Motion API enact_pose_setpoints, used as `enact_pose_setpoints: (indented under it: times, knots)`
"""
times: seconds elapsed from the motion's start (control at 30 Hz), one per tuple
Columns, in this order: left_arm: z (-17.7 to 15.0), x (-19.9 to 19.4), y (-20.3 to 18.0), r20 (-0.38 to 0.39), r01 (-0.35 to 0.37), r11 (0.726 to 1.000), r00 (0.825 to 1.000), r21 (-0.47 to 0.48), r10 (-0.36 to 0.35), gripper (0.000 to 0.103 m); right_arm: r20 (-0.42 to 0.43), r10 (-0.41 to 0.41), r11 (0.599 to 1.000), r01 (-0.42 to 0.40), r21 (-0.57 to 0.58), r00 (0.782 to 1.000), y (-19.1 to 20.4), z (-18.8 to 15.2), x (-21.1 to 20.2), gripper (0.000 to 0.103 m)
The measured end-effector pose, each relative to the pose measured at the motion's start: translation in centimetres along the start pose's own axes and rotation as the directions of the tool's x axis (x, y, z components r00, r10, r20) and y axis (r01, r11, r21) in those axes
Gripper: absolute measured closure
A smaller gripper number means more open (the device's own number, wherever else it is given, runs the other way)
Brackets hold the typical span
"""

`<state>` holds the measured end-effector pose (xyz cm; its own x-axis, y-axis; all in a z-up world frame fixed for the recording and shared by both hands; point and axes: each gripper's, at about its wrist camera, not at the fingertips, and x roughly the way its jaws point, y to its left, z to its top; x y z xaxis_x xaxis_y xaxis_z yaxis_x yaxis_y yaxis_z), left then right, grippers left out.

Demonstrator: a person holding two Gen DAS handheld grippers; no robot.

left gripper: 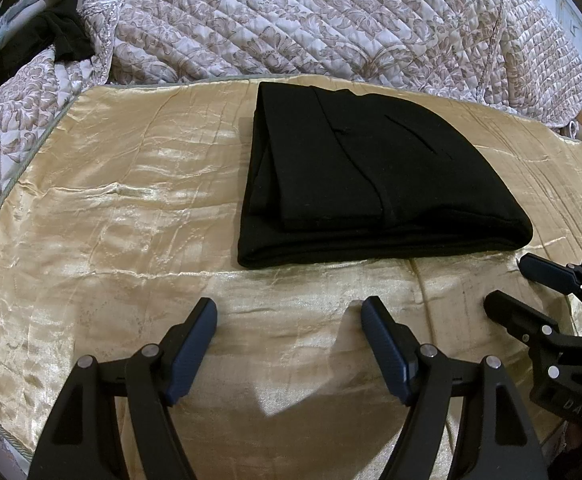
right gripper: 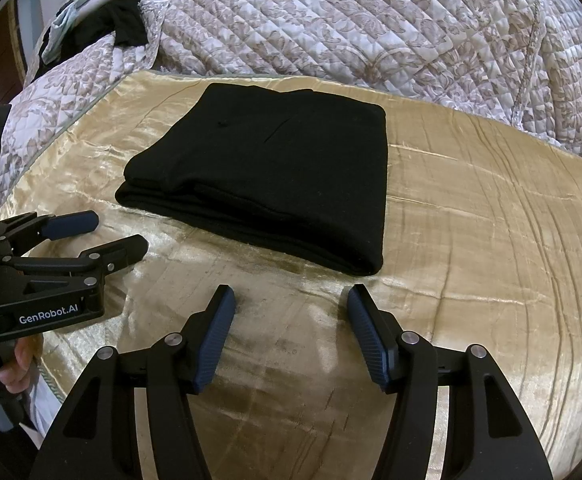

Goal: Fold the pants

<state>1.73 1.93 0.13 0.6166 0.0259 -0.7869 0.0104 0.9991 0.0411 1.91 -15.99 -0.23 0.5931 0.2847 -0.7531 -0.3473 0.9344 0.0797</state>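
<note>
The black pants (left gripper: 355, 176) lie folded into a thick rectangle on a shiny gold cloth (left gripper: 111, 208); they also show in the right wrist view (right gripper: 275, 176). My left gripper (left gripper: 289, 308) is open and empty, hovering over the cloth just in front of the pants' near edge. My right gripper (right gripper: 291, 296) is open and empty, just in front of the pants' near right corner. Each gripper shows in the other's view: the right one at the right edge (left gripper: 511, 284), the left one at the left edge (right gripper: 119, 232), both apart from the pants.
A quilted floral bedspread (left gripper: 331, 20) is bunched up behind the gold cloth. Dark and pale-blue clothes (right gripper: 103, 12) lie at the far left. The gold cloth (right gripper: 491, 240) spreads wide to the right of the pants.
</note>
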Motion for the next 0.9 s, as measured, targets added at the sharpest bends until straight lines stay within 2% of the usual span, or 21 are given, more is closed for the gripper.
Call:
enact_pose_setpoints:
  times: [0.9]
  knots:
    - [0.05, -0.02, -0.06, -0.002, -0.001, 1.0, 1.0, 0.001, 0.001, 0.026, 0.002, -0.011, 1.0, 0.011, -0.012, 1.0, 0.19, -0.04, 0.13, 0.04]
